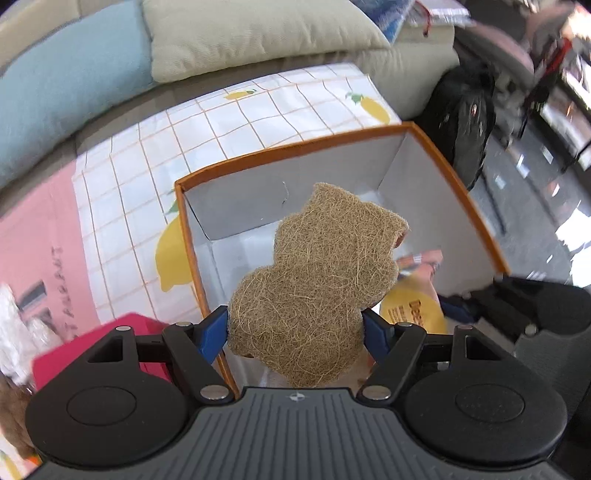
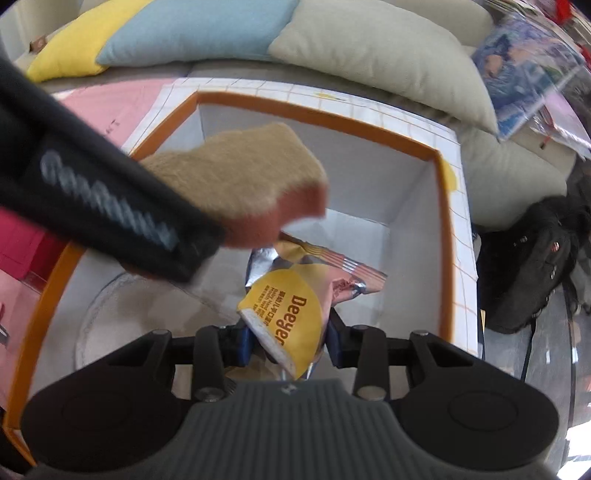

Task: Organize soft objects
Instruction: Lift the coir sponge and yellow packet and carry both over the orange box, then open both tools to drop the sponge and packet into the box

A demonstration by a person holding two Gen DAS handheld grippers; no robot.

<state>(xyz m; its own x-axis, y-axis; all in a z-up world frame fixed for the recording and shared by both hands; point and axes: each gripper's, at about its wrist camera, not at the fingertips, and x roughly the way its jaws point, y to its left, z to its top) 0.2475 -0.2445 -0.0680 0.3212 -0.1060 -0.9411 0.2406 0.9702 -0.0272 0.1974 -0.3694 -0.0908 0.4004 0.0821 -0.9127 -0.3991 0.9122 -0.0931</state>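
Note:
My left gripper [image 1: 295, 328] is shut on a tan fibrous scrub sponge [image 1: 317, 280] with a reddish underside and holds it over the open orange-rimmed box [image 1: 295, 147]. The sponge also shows in the right wrist view [image 2: 243, 181], with the left gripper's black body [image 2: 96, 206] in front of it. My right gripper [image 2: 291, 339] is shut on a yellow and pink snack packet [image 2: 295, 310] and holds it inside the same box [image 2: 321, 114]. The packet also shows in the left wrist view [image 1: 417, 306]. The box's white inside is otherwise bare.
The box stands on a lemon-print checked cloth [image 1: 236, 122] beside a pink mat [image 1: 40, 236]. A red object [image 1: 107, 343] lies left of the box. Blue [image 1: 70, 81], beige [image 1: 251, 33] and yellow [image 2: 66, 51] cushions line the back. A black backpack [image 2: 532, 266] sits to the right.

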